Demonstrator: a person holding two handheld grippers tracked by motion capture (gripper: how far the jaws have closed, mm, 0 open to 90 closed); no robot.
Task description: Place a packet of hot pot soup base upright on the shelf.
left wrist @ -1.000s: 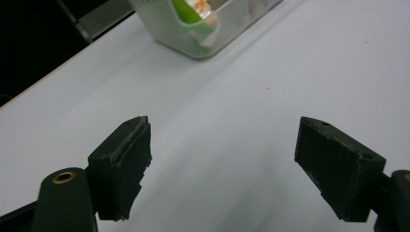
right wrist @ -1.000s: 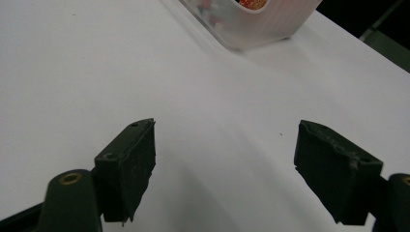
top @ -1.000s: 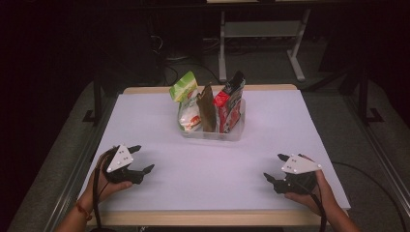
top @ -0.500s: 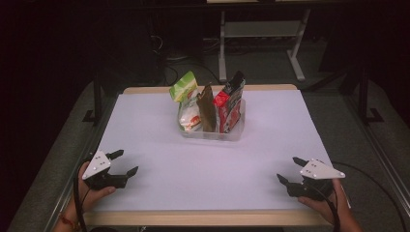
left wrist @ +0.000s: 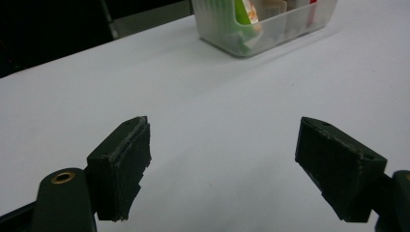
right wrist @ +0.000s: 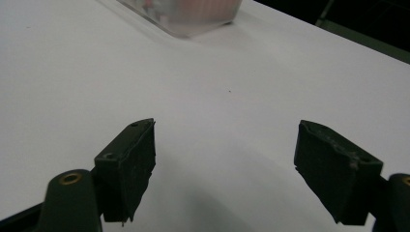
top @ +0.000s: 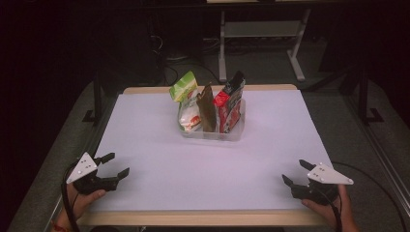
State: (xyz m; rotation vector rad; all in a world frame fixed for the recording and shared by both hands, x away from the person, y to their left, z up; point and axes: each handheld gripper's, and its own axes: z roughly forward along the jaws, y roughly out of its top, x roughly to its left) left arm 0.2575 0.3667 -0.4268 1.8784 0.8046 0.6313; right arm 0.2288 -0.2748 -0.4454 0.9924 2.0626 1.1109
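White paper covers the table [top: 145,130], and the room behind it is dark. On the far middle part of the table stands a clear plastic bin [top: 212,131]. Inside it three snack packets stand upright: a green and white packet [top: 186,99] at the left, a brown packet [top: 207,107] in the middle, and a red and black packet [top: 231,100] at the right. The green one leans a little to the left. In the left gripper view the bin [left wrist: 270,26] is seen far ahead of the jaws.

Well apart from the bin, at the near left corner, a hand holds the left gripper [top: 118,164]. Its jaws stand wide apart with nothing between them. At the near right corner the other hand holds the right gripper [top: 296,172], also with jaws spread wide and holding nothing.
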